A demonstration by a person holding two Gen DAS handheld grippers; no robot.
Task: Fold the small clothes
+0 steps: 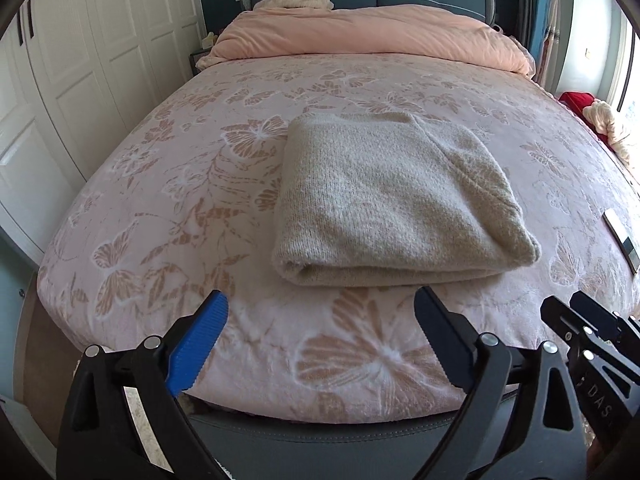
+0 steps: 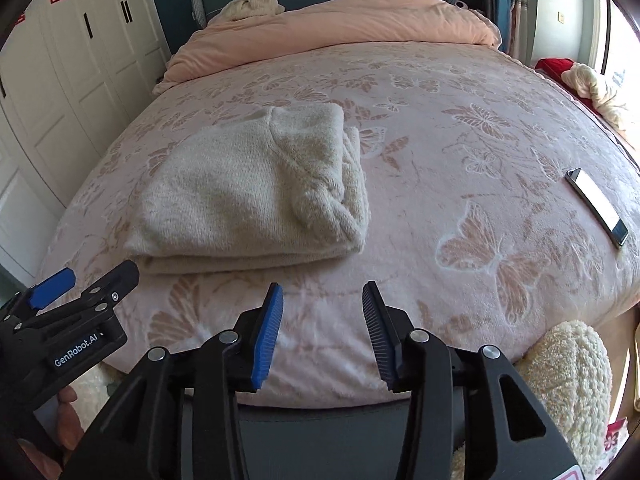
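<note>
Folded cream sweater (image 1: 394,200) sits square on the bed (image 1: 168,184), near the foot edge, and both sets of tongs hang clear of it over that edge, touching nothing. Left tongs (image 1: 320,342) gape wide at 6 o'clock of the sweater, right tongs (image 2: 322,334) also parted, narrower, off at its 4 o'clock. Out at 3 o'clock a phone (image 2: 598,206) lies on the butterfly blanket, pink duvet (image 1: 360,32) bunched at 12

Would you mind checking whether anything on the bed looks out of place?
A phone lies near the right edge of the bedspread, apart from the neatly folded cream sweater. Nothing else stands out.
</note>
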